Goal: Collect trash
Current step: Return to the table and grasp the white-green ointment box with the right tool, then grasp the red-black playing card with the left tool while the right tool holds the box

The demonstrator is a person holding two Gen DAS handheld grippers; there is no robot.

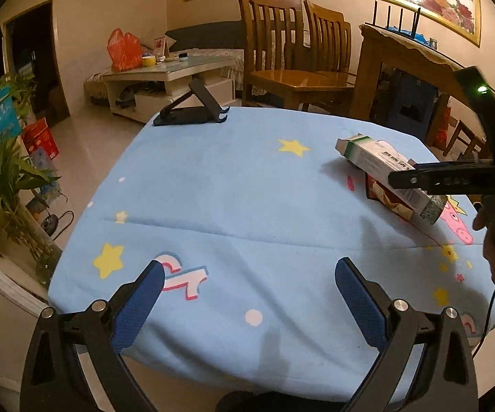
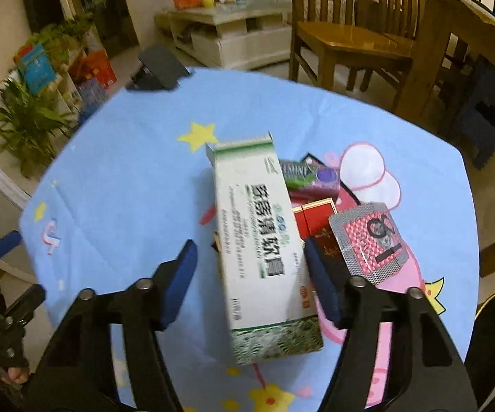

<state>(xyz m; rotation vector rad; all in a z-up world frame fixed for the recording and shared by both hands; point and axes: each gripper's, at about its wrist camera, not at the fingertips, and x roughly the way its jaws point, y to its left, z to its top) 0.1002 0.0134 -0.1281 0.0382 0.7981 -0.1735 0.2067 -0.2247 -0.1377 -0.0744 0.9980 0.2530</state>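
A long white and green carton (image 2: 261, 247) lies on a pile of trash on the blue tablecloth (image 2: 127, 158). Under and beside it are a purple mint packet (image 2: 310, 176), a red box (image 2: 316, 221) and a silver and pink packet (image 2: 372, 240). My right gripper (image 2: 250, 257) is open, its blue pads either side of the carton's near half, not touching it. In the left wrist view the carton (image 1: 384, 168) is at the right under the right gripper. My left gripper (image 1: 247, 274) is open and empty over the near cloth.
A black phone stand (image 1: 192, 110) sits at the table's far edge. Wooden chairs (image 1: 292, 68) and a wooden table (image 1: 419, 79) stand behind. A potted plant (image 1: 3, 178) is at the left. A low white table (image 1: 168, 79) stands farther back.
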